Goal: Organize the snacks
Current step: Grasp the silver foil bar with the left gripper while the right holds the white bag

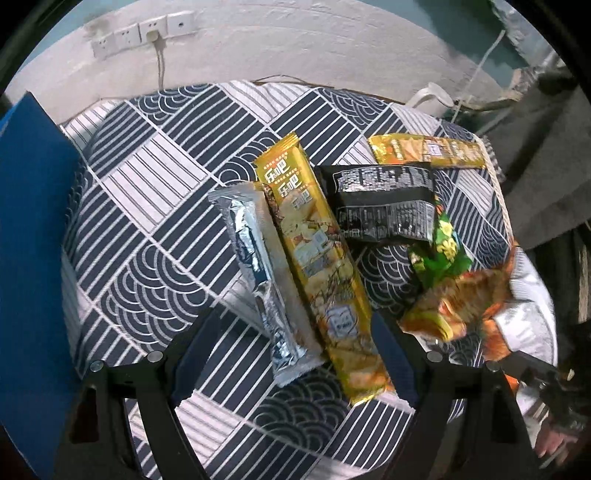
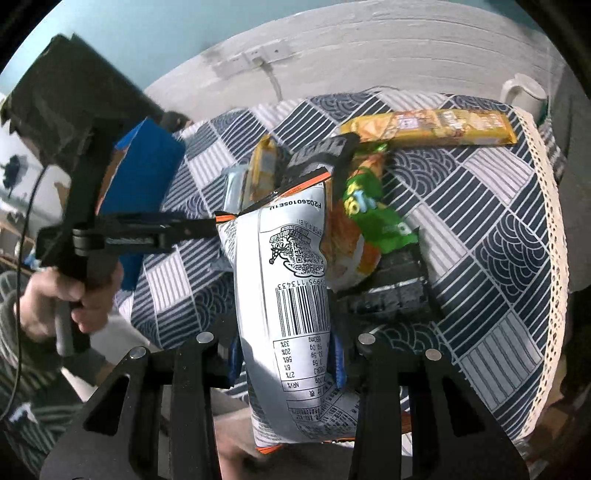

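Observation:
My right gripper [image 2: 286, 354] is shut on a silver snack bag with an orange edge [image 2: 284, 295], held upright over the table's near edge; it also shows in the left wrist view [image 1: 517, 317]. My left gripper [image 1: 284, 354] is open, its fingers on either side of a silver wrapper [image 1: 258, 266] and a long yellow cracker pack [image 1: 317, 251] lying side by side. A black bag [image 1: 384, 203], a green bag [image 1: 439, 251] and a second yellow pack [image 1: 428, 151] lie beyond.
The round table has a navy and white patterned cloth [image 1: 147, 184]. A blue box [image 1: 29, 229] stands at its left edge. A white mug [image 2: 524, 92] sits at the far right. The wall with sockets [image 1: 144, 33] is behind.

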### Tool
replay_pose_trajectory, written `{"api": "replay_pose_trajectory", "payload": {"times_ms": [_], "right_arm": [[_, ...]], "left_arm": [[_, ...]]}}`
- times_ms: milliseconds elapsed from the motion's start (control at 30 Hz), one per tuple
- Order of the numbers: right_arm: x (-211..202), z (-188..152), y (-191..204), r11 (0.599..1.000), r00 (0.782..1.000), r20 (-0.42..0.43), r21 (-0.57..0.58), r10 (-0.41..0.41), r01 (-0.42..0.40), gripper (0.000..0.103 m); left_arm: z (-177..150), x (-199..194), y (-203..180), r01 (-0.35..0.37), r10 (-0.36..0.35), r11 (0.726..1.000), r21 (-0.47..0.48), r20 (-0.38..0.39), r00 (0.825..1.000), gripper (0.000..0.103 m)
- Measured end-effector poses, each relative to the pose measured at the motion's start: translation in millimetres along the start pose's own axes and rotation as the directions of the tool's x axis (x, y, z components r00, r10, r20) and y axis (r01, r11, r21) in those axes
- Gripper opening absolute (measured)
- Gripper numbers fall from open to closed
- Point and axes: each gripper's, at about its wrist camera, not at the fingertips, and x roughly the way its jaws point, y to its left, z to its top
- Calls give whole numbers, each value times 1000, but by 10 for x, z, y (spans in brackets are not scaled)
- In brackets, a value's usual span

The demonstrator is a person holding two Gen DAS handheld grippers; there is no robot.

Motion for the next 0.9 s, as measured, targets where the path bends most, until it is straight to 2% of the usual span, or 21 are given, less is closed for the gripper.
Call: {"api": "replay_pose_trajectory", "payload": {"times_ms": [267, 467, 633, 733, 800, 900], "right_arm": [[-91, 84, -166, 998, 998, 64, 53, -23, 20, 35], [-143, 132, -233, 997, 994, 105, 78, -25, 17, 35], [-164, 144, -235, 996, 993, 115, 85, -29, 19, 35], [-151, 140, -223, 996, 993, 111, 86, -30, 20, 35], [-143, 138, -226, 996, 994, 110, 87, -26, 16, 35], [-147, 129, -229, 996, 994, 109, 87, -24, 15, 35]], "left_arm": [[66, 196, -101, -4, 3, 998, -59, -18, 1000, 85], [126, 353, -167, -59, 57, 996, -68, -35, 998, 85], [206, 449, -206, -75, 72, 992, -102, -36, 997, 85], [254, 531, -274, -120, 116, 990, -77, -53, 992, 85], [258, 571, -300, -144, 141, 988, -53, -54, 989, 83], [223, 577, -251, -126, 124, 991, -42, -39, 991, 75]]}}
